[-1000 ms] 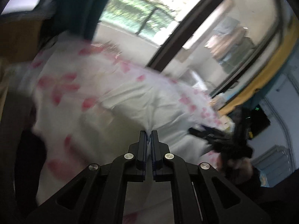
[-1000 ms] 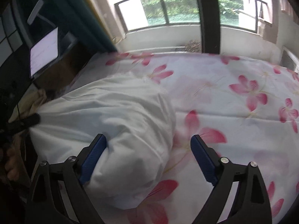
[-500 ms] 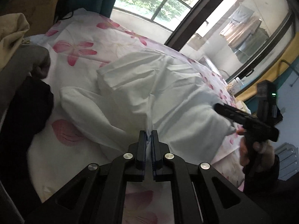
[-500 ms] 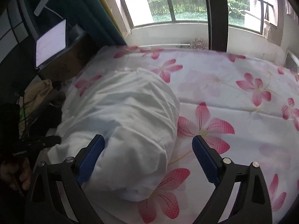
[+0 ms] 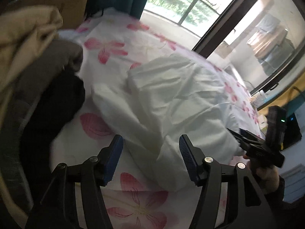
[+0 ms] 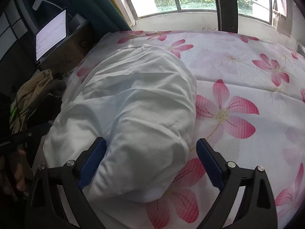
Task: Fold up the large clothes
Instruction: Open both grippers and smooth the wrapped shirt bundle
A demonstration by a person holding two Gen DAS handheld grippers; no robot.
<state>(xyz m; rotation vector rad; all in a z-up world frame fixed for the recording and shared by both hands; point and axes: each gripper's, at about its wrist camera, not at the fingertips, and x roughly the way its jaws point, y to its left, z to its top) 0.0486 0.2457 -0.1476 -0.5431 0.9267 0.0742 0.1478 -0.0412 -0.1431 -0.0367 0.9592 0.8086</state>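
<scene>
Both the left gripper (image 5: 150,153) and right gripper (image 6: 150,159) are spread wide, empty, over the shirt (image 6: 133,103); a hem edge, probably nearest, should be pinched squarely.

We're looking at a bed in a white pink-flowered sheet (image 6: 238,61), with a crumpled white cotton garment (image 6: 137,105) lying on it beside a heap of tan and dark clothes (image 5: 38,72).
</scene>
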